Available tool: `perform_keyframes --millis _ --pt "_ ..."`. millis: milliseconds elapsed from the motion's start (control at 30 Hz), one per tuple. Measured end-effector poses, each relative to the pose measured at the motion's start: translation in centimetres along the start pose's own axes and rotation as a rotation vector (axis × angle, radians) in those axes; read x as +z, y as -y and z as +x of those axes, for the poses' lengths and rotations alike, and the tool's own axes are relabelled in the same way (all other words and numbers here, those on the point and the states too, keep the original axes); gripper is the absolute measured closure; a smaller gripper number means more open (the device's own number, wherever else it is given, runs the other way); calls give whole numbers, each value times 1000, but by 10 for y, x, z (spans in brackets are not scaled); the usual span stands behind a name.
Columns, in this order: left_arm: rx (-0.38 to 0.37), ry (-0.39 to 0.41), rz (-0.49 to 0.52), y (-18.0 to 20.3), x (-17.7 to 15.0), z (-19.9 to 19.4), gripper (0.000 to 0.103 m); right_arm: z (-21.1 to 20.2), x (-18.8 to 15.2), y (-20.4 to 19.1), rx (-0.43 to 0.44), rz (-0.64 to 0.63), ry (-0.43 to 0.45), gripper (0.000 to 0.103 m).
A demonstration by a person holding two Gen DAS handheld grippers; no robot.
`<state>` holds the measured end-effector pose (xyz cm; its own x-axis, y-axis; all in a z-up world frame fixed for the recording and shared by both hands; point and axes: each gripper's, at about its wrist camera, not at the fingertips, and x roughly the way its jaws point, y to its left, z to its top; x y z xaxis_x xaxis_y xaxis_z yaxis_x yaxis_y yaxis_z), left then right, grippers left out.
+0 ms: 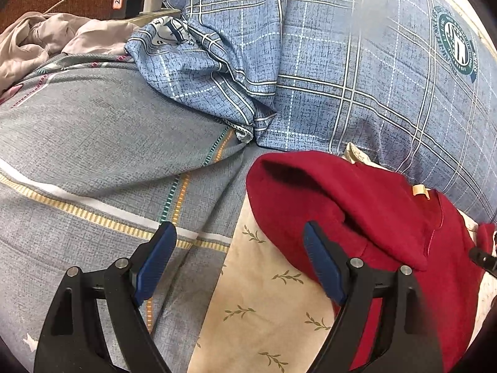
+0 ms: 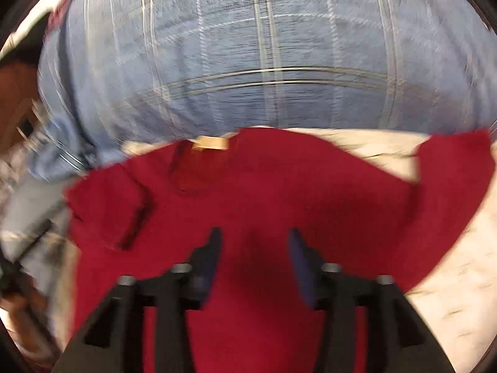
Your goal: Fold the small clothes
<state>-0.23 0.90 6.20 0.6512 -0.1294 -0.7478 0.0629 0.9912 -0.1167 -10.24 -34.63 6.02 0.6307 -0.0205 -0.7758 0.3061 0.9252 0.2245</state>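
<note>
A small dark red shirt (image 1: 366,205) lies on a cream cloth with leaf print (image 1: 273,304) on the bed. Its left sleeve is folded over onto the body. My left gripper (image 1: 239,248) is open and empty, hovering just left of the shirt's folded edge. In the blurred right wrist view the shirt (image 2: 264,192) lies spread with a tan neck label (image 2: 209,142) at the far side and the right sleeve (image 2: 456,161) stretched out. My right gripper (image 2: 254,248) is open above the shirt's middle, holding nothing.
A blue plaid quilt (image 1: 341,62) with a green round emblem (image 1: 456,42) lies bunched behind the shirt. A grey striped sheet (image 1: 93,155) covers the left. A pinkish garment (image 1: 46,37) and a power strip with chargers (image 1: 139,0) sit at far left.
</note>
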Motion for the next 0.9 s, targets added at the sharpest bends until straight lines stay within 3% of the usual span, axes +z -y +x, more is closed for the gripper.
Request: perform_keyframes --millis 133,333,400,433,500,700,900 --pt "17 -13 17 3 -1 5 19 27 4 -38 196 15 -48 44" --pt "36 5 24 -1 5 4 19 82 11 -92 190 -23 -77 45" --pt "46 17 11 -6 8 3 19 82 11 -110 134 -100 -13 74" --pt "53 20 3 -8 9 3 19 82 13 -116 130 -133 -14 98" --pt "55 23 -19 -13 10 2 19 71 14 -122 161 -161 -18 98" --pt "53 43 -44 -16 10 -3 19 -17 34 -89 193 -169 128 98" --pt "51 37 -26 -11 6 -2 19 -74 54 -10 -5 -113 208 98"
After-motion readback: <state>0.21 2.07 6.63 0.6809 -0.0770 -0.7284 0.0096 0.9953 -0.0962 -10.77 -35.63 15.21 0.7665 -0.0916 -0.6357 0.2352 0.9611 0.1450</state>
